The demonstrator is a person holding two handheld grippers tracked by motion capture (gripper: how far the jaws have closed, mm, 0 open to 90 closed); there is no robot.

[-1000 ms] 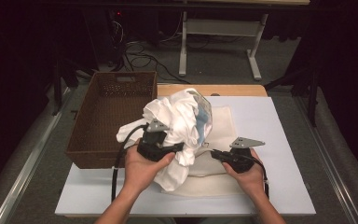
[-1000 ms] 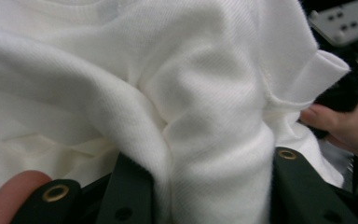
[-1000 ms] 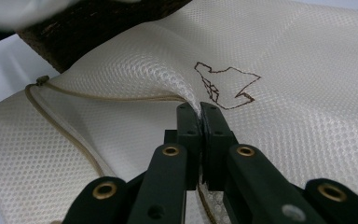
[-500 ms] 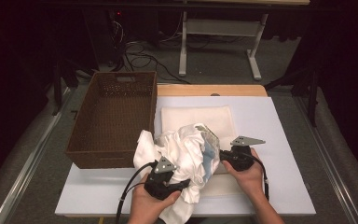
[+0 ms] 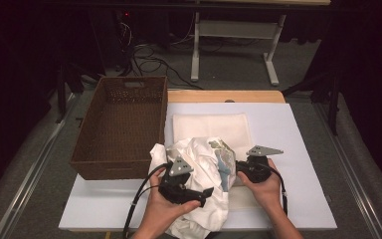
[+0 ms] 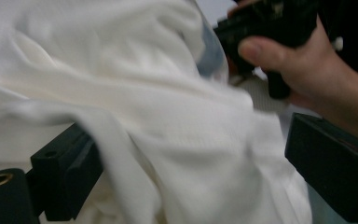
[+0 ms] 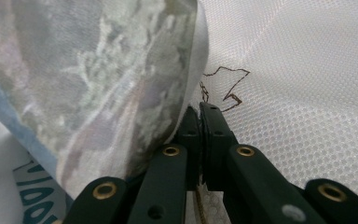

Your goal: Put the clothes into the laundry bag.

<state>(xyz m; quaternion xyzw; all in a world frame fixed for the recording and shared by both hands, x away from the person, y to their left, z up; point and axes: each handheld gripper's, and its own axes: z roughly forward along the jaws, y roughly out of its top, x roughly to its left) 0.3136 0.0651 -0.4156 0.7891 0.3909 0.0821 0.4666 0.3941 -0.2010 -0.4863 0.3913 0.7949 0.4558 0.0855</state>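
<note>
A crumpled white shirt (image 5: pixel 199 152) with a blue-grey print lies in a heap on the near middle of the table, partly over a folded cream cloth (image 5: pixel 211 127). My left gripper (image 5: pixel 204 193) rests at the near side of the heap. Its jaws have just been opening and now stand wide in the left gripper view (image 6: pixel 186 172), with loose shirt fabric (image 6: pixel 168 116) draped between them and not pinched. My right gripper (image 5: pixel 238 172) sits at the heap's right side. Its jaws (image 7: pixel 199 109) are shut on the shirt's edge, with the print (image 7: pixel 98 70) to their left.
A brown wicker basket (image 5: pixel 87 167) stands on the left of the white table top (image 5: pixel 298 144). A wooden strip runs along the table's far edge. Beyond it are a dark floor, cables and a white frame's legs.
My left gripper has come down toward the near edge, dragging the shirt heap lower and flatter, and its jaws have let go of the fabric. The right gripper has stayed put.
</note>
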